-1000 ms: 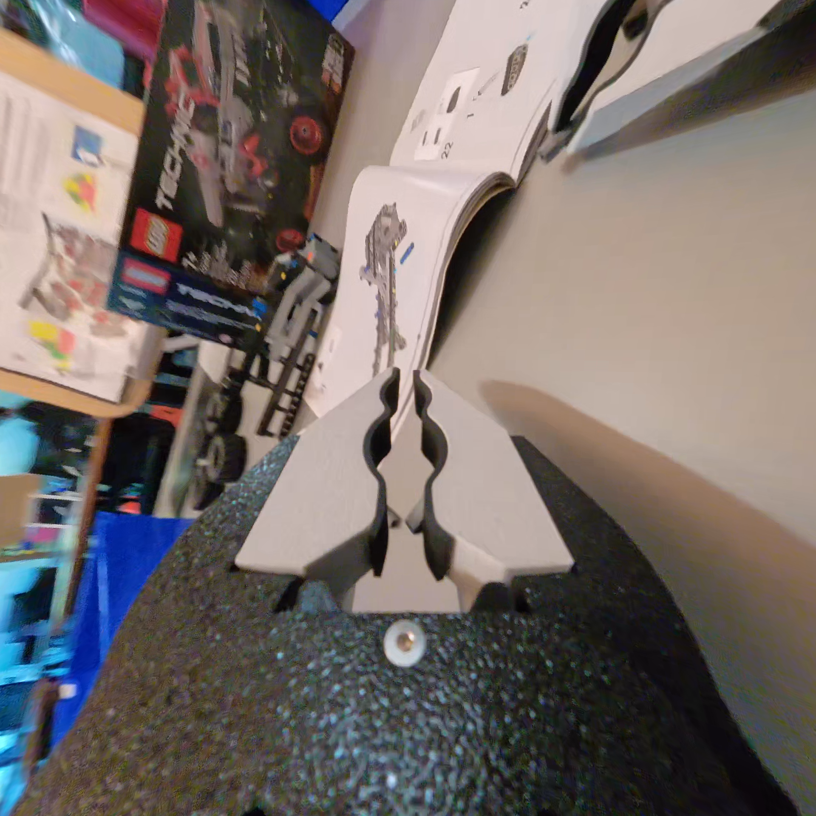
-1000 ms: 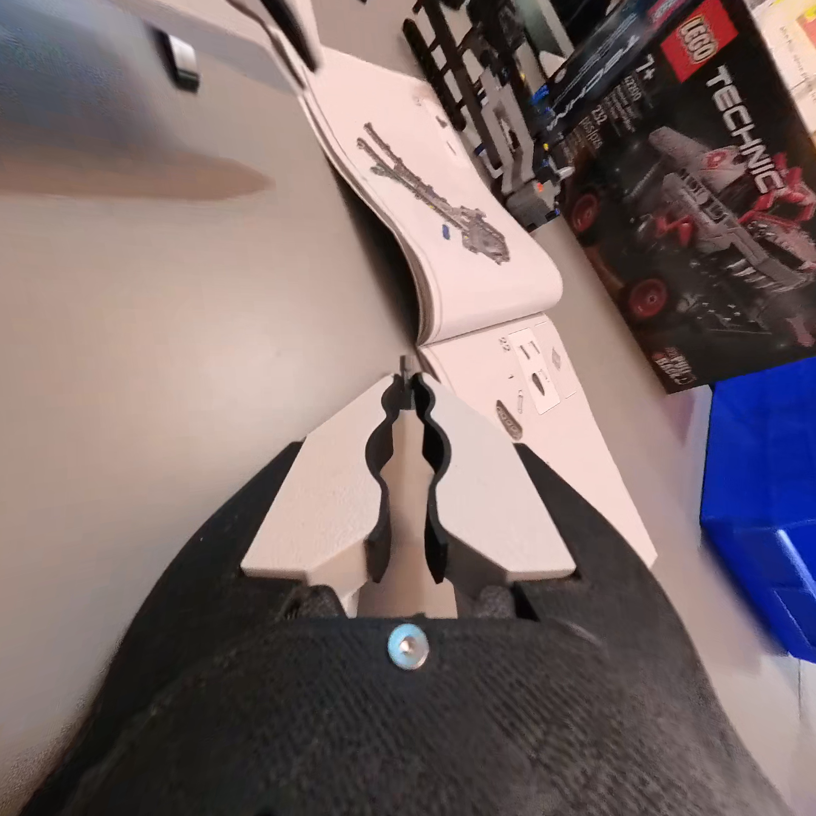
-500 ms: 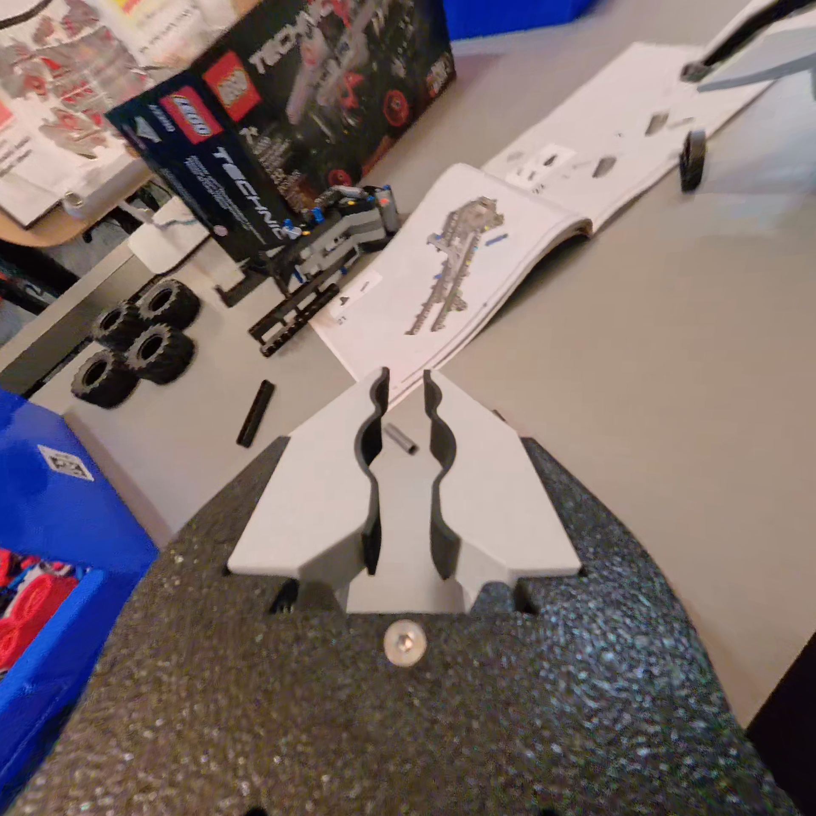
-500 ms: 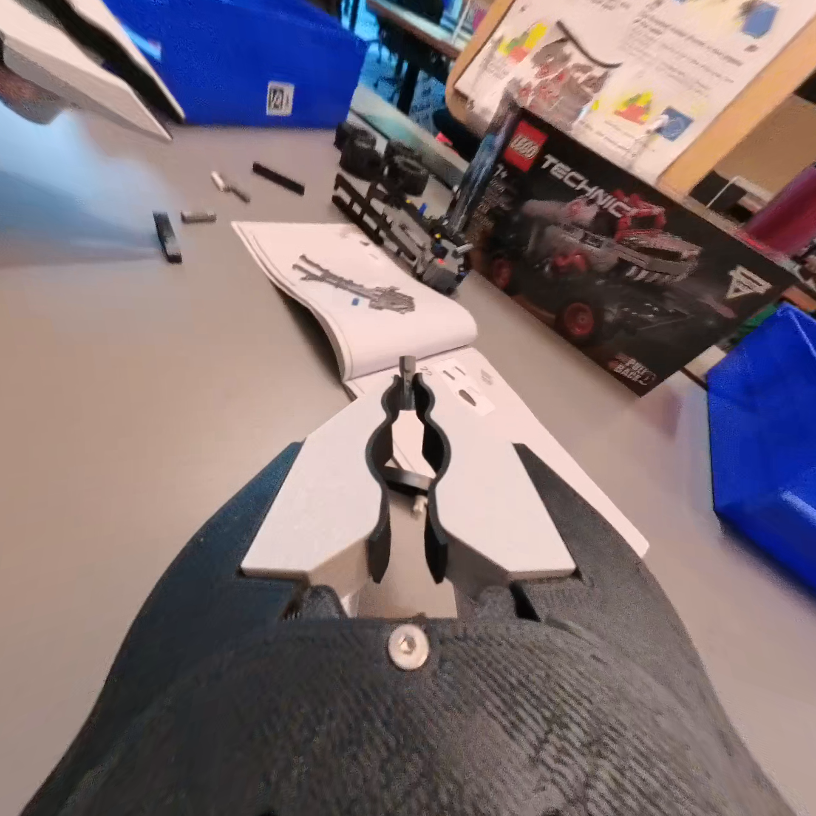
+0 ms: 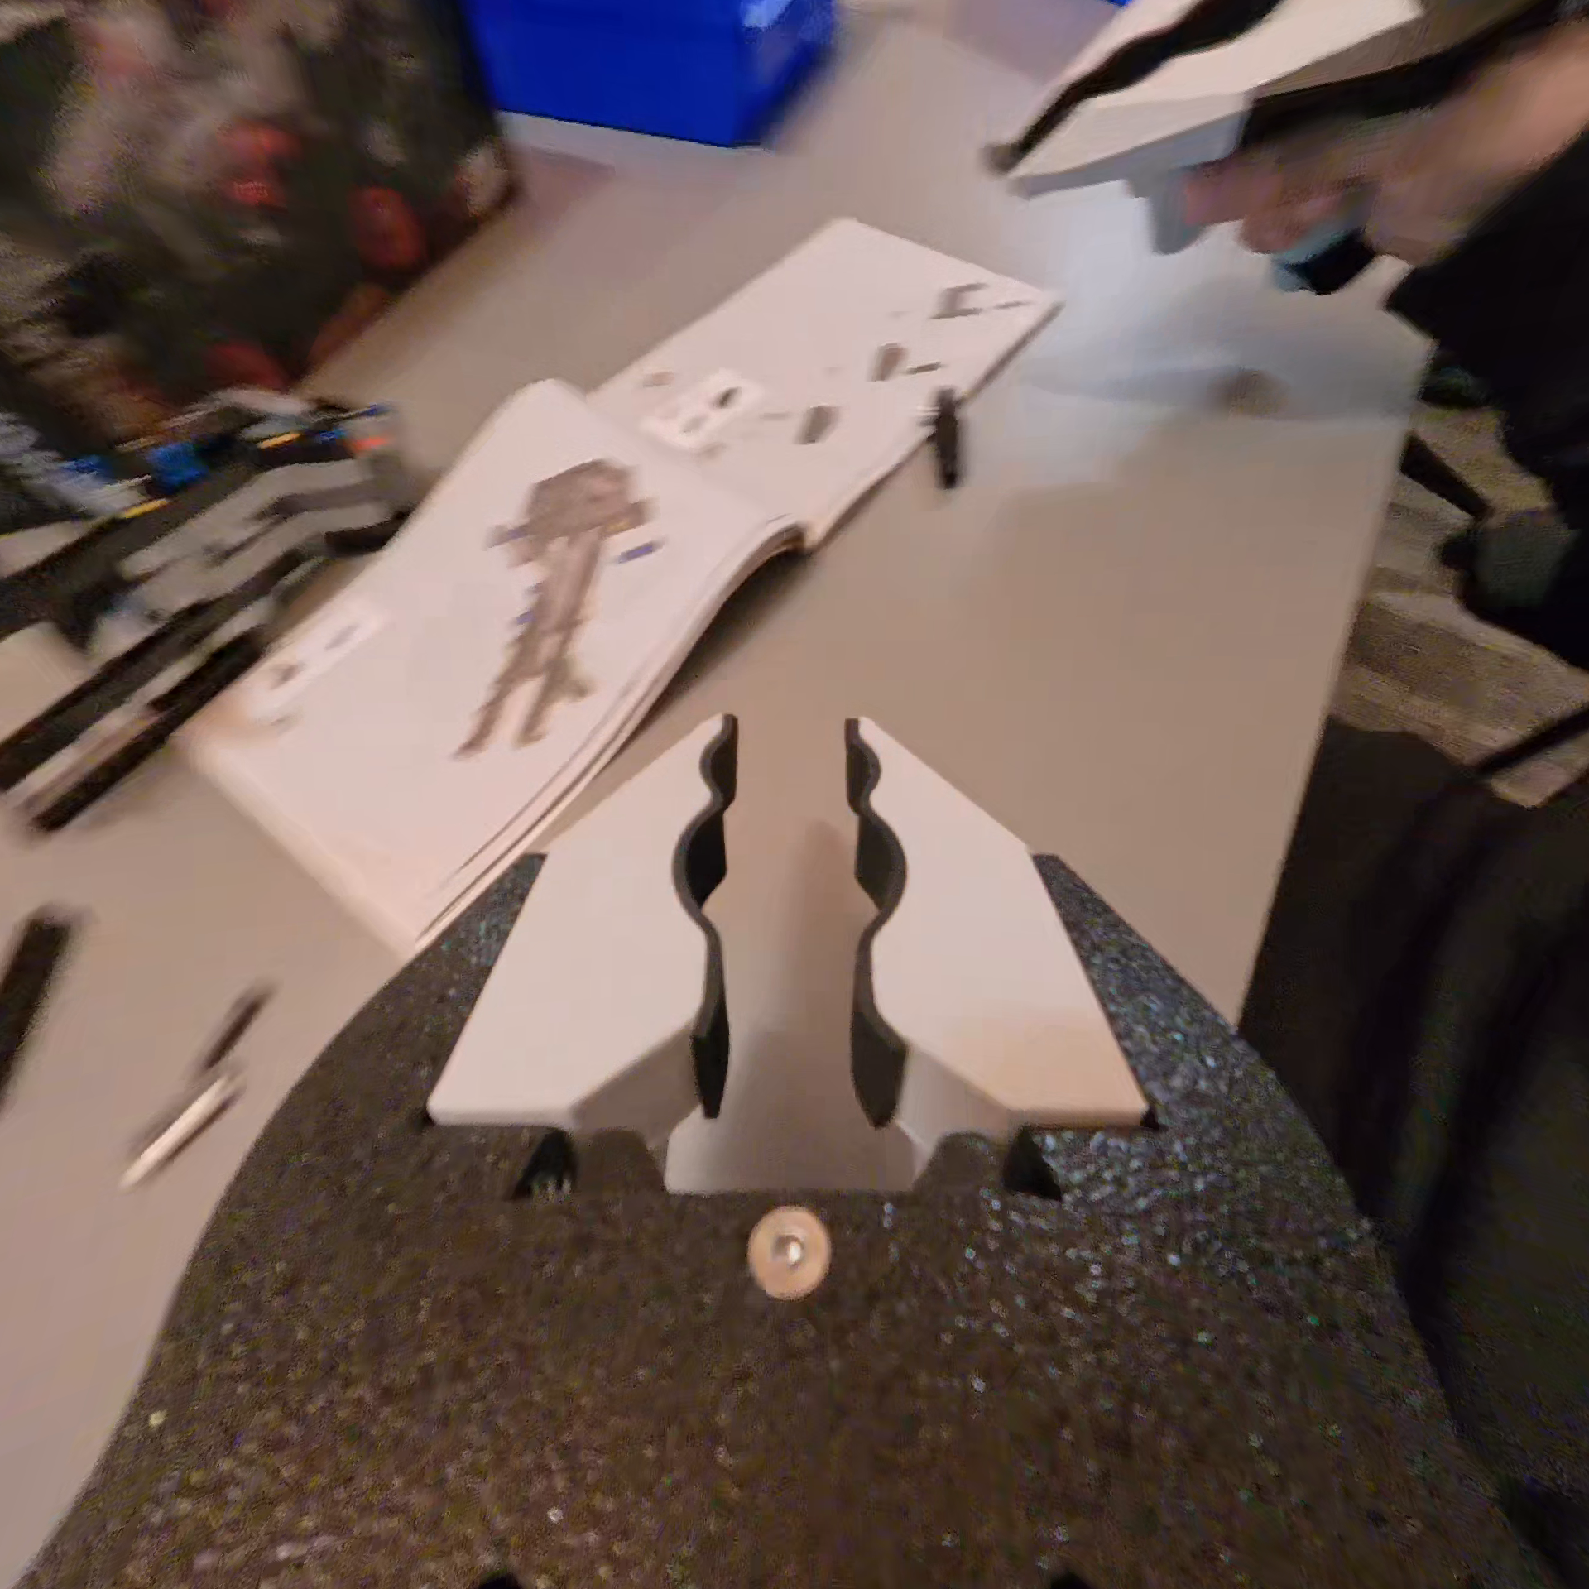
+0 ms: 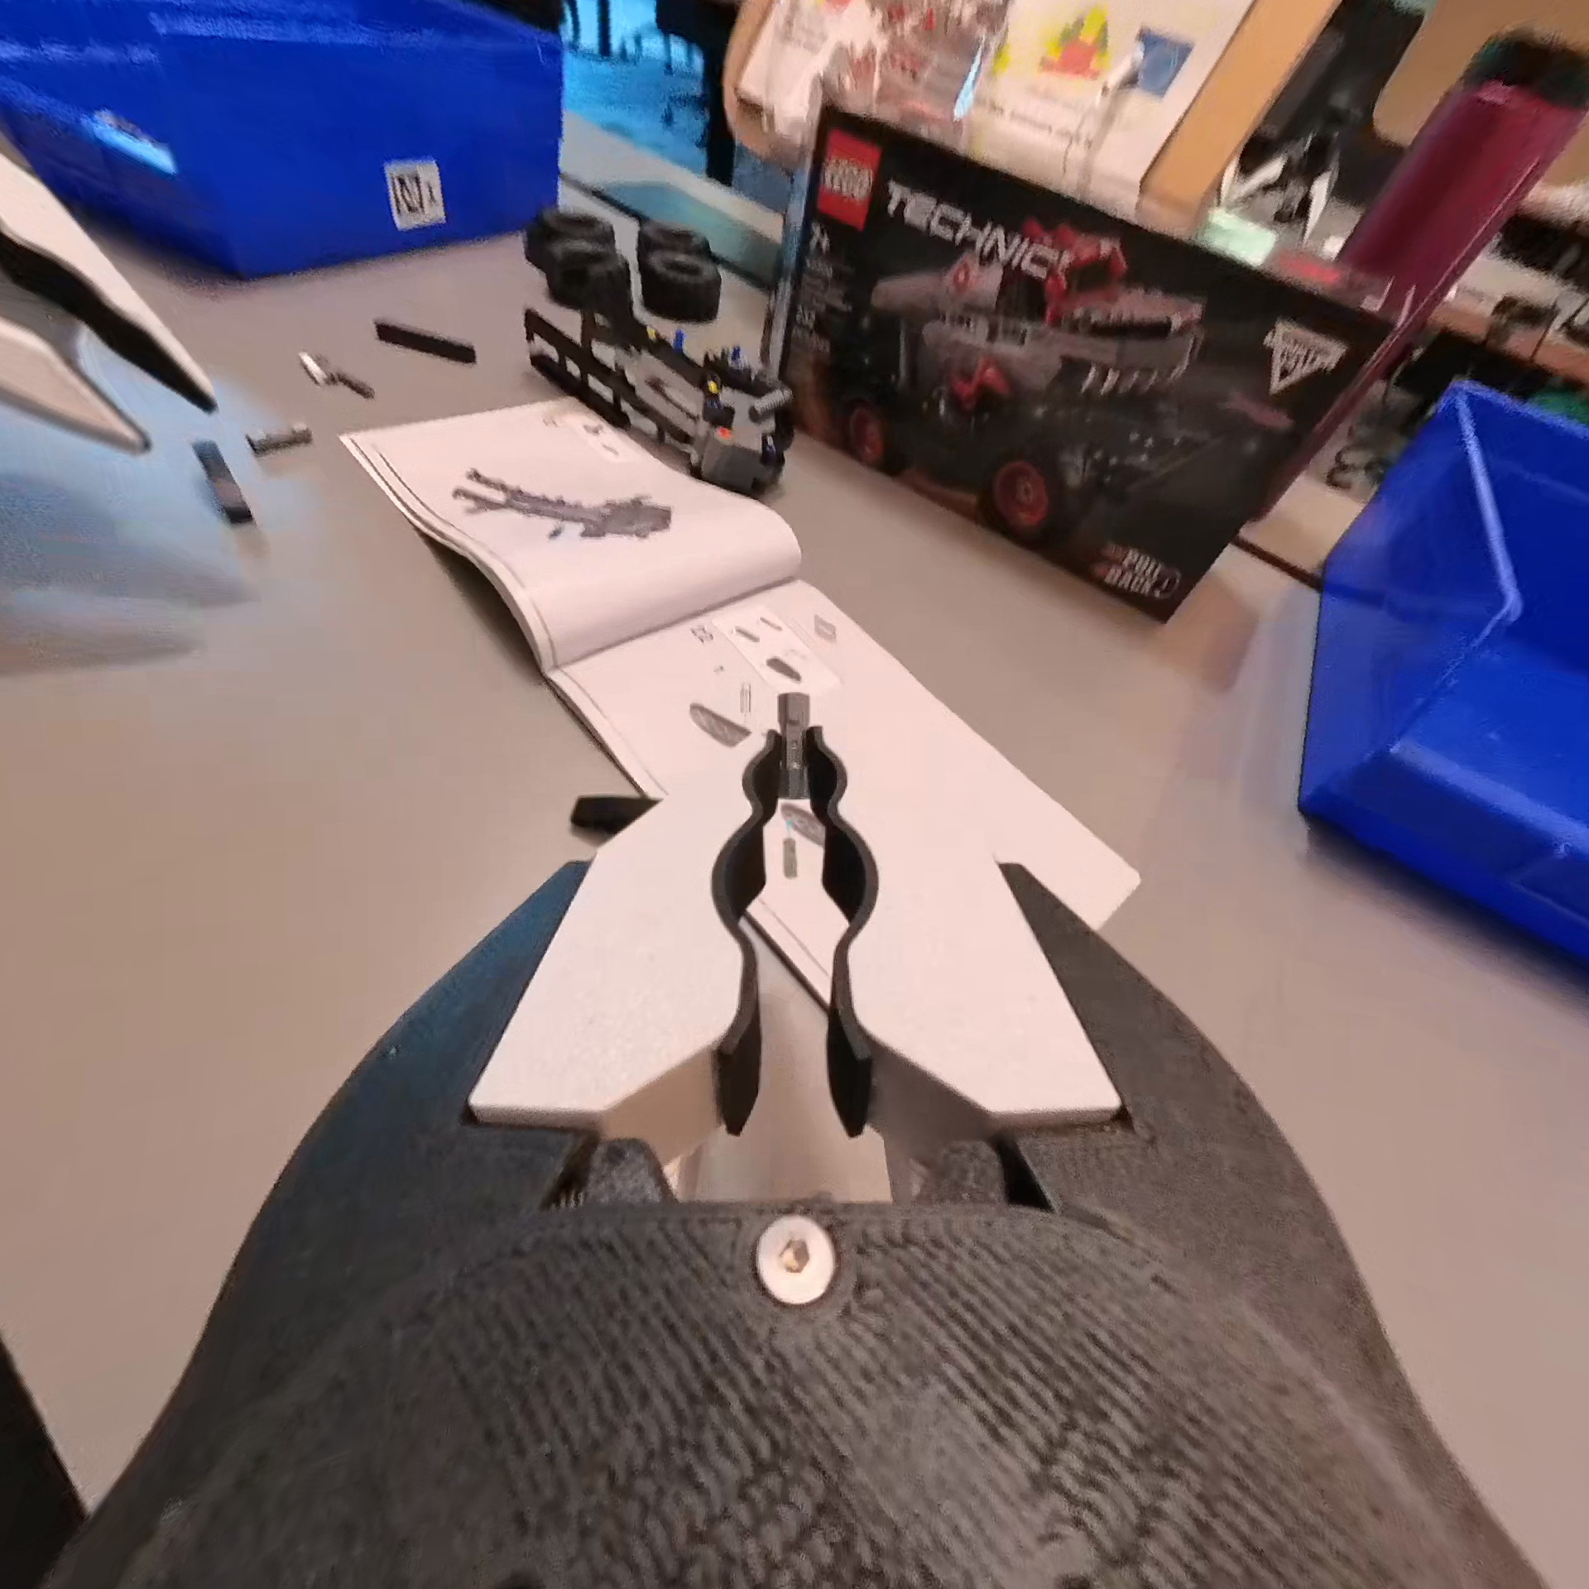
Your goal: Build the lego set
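My right gripper point(image 6: 793, 741) is shut on a small dark grey lego pin point(image 6: 791, 720) and holds it above the open instruction booklet point(image 6: 636, 550). My left gripper point(image 5: 789, 727) is open and empty above the grey table, just right of the booklet point(image 5: 481, 602). The partly built black and grey chassis point(image 6: 679, 395) lies behind the booklet; it is blurred in the left wrist view point(image 5: 198, 524). The right gripper also shows far off in the left wrist view point(image 5: 1144, 120), and the left gripper at the left edge of the right wrist view point(image 6: 77, 318).
The lego box point(image 6: 1058, 344) stands at the back. Several black tyres point(image 6: 619, 258) sit beside it. Loose black beams point(image 6: 426, 341) and small grey pins point(image 6: 279, 438) lie left of the booklet. Blue bins stand at back left point(image 6: 284, 129) and right point(image 6: 1453, 636). The table edge point(image 5: 1324, 688) is on the right. Left tips to right tips: about 20 centimetres.
My left gripper has opened wider and swung right, over the booklet's edge. My right gripper has levelled out and still holds the pin. Both views have tilted back upright.
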Action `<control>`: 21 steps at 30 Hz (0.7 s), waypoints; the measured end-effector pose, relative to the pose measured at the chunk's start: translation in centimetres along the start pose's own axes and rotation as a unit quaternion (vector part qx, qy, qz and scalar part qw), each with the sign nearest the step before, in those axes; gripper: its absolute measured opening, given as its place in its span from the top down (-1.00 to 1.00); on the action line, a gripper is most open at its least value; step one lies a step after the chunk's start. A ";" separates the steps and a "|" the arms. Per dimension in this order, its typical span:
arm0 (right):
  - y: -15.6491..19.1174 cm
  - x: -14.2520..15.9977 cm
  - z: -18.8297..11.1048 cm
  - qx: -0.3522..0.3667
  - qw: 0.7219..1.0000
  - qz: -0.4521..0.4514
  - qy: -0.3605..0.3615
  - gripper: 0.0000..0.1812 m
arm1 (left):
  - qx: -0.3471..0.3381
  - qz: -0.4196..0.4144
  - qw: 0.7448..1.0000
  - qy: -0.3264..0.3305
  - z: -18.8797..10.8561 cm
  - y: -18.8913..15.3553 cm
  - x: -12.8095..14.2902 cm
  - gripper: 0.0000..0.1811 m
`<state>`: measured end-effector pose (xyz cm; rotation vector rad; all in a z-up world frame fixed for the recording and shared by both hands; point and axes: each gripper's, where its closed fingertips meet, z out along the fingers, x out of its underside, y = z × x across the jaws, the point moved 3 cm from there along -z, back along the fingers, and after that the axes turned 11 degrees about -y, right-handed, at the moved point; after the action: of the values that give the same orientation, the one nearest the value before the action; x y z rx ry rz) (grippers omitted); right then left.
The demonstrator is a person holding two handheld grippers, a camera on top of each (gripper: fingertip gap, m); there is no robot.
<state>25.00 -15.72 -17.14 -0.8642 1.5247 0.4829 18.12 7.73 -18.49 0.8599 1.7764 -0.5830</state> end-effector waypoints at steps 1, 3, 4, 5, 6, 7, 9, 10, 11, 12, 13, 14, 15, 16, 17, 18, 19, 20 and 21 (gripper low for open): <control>-0.1 0.5 0.1 -0.003 1.000 -0.003 0.018 0.97 | 0.021 0.003 1.000 0.008 1.8 -1.5 -0.5 0.72; 0.1 1.3 0.0 -0.020 0.998 -0.004 0.052 0.97 | 0.051 0.023 0.998 0.021 5.6 -3.9 -1.5 0.68; 0.2 1.7 -0.1 -0.023 0.998 -0.008 0.065 0.97 | 0.057 0.039 0.997 0.028 7.5 -4.6 -2.0 0.67; 0.2 1.9 -0.3 -0.022 0.997 -0.017 0.072 0.97 | 0.054 0.056 0.996 0.034 9.3 -5.0 -2.3 0.67; 0.4 2.2 -0.5 -0.027 0.996 -0.024 0.079 0.97 | 0.055 0.075 0.995 0.044 11.1 -5.3 -2.5 0.68; 0.5 2.5 -0.6 -0.034 0.995 -0.027 0.086 0.97 | 0.061 0.086 0.993 0.062 12.8 -5.5 -2.4 0.68; 0.3 3.1 -1.2 -0.030 0.995 -0.029 0.092 0.97 | 0.086 0.070 0.989 0.101 15.4 -6.0 -2.0 0.65; 0.3 3.4 -1.5 -0.032 0.995 -0.027 0.092 0.97 | 0.102 0.060 0.986 0.113 16.3 -6.4 -1.9 0.63; 0.2 3.6 -1.9 -0.035 0.995 -0.021 0.088 0.97 | 0.109 0.059 0.985 0.123 16.8 -6.4 -1.8 0.64; 0.2 3.6 -2.2 -0.038 0.996 -0.016 0.079 0.97 | 0.116 0.067 0.982 0.137 17.1 -6.3 -1.6 0.66; 0.1 3.5 -2.5 -0.043 0.997 -0.010 0.068 0.97 | 0.126 0.081 0.977 0.150 17.1 -6.2 -1.4 0.67; 0.1 3.3 -2.8 -0.046 0.997 -0.003 0.056 0.97 | 0.131 0.095 0.974 0.161 16.9 -6.0 -1.3 0.68; 0.0 3.1 -3.0 -0.046 0.998 0.005 0.045 0.96 | 0.139 0.109 0.969 0.171 16.6 -5.8 -1.3 0.68; -0.2 3.1 -3.2 -0.047 0.998 0.013 0.037 0.96 | 0.154 0.124 0.965 0.175 16.2 -5.7 -1.5 0.69; -0.2 3.1 -3.4 -0.048 0.998 0.020 0.032 0.96 | 0.163 0.133 0.962 0.176 15.9 -5.4 -1.7 0.75; -0.4 3.1 -3.4 -0.045 0.998 0.023 0.027 0.97 | 0.166 0.129 0.961 0.180 15.7 -5.2 -1.8 0.86; -0.4 3.1 -3.5 -0.043 0.998 0.025 0.024 0.97 | 0.174 0.112 0.960 0.187 15.6 -5.3 -1.8 0.83; -0.4 3.1 -3.5 -0.044 0.998 0.025 0.023 0.96 | 0.186 0.089 0.960 0.191 15.7 -5.7 -1.8 0.80; -0.4 3.0 -3.4 -0.044 0.999 0.024 0.022 0.97 | 0.190 0.068 0.961 0.188 16.0 -6.1 -1.8 0.77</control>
<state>23.22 -19.22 -19.46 -0.9132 1.5769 0.5722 23.16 -8.23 -22.45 1.4233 1.9529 -0.7189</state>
